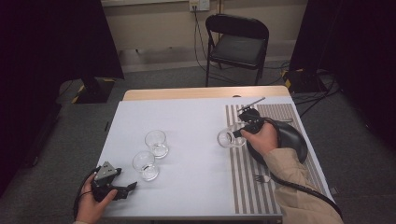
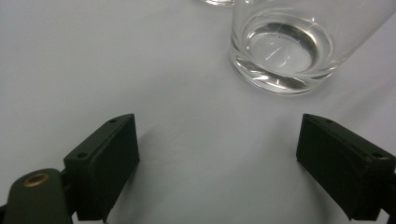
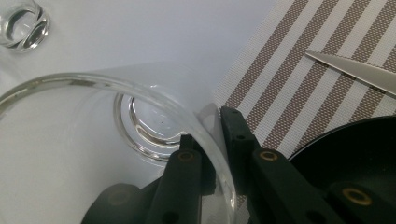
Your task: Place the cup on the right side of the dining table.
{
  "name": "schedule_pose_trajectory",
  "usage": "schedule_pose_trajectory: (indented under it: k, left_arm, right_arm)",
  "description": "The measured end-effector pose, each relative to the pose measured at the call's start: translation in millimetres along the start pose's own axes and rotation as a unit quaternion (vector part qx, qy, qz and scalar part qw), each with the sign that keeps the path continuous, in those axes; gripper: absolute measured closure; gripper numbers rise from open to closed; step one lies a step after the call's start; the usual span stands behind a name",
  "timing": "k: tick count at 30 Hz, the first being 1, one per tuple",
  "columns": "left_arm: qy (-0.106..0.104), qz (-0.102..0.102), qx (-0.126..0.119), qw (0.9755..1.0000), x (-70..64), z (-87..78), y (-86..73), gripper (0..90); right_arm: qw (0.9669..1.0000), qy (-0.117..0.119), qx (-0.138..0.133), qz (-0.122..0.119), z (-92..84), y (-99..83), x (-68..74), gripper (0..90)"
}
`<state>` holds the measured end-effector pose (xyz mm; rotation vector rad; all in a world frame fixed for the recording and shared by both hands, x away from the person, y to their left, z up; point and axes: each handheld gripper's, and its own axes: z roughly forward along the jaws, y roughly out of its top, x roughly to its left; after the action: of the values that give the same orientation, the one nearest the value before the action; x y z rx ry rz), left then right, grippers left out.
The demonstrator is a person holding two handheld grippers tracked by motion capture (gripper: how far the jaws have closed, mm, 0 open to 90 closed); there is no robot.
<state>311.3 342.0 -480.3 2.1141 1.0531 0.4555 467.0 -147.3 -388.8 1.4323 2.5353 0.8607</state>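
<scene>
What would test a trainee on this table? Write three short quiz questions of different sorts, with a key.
1. True or false: the right gripper grips a glass by its rim.
2. How many glasses stand free near the left gripper?
3. The fork lies on: A) the black plate B) the striped placemat C) the chair

Key: 1 true; 2 two, the near glass and the far glass; 3 B.

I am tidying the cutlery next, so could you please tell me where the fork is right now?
In the high view the fork lies on the striped placemat near the table's front right, just in front of the black plate, beside the person's right sleeve.
</scene>
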Motion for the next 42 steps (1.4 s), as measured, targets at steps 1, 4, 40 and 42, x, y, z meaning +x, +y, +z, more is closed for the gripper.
schedule_pose_trajectory:
  k: [1,4,40,42]
  left_arm:
    - [0.000,0.000,0.000,1.0000,0.0,0.0,0.0,12.2]
    - [0.001,0.001,0.000,1.0000,0.1,-0.1,0.1,12.2]
    - [0.001,0.003,0.000,1.0000,0.3,-0.1,0.0,12.2]
    - [0.001,0.002,0.000,1.0000,0.4,-0.2,0.0,12.2]
  right_arm:
    - [1.0000,0.000,0.000,0.000,0.0,0.0,0.0,84.9]
    - [1.0000,-0.001,-0.001,0.006,-1.4,-0.2,-3.2,84.8]
    - [0.9988,-0.045,0.000,0.018,7.8,-2.0,-26.9,84.8]
    - [0.9986,-0.048,0.001,0.022,8.6,-1.9,-27.6,84.8]
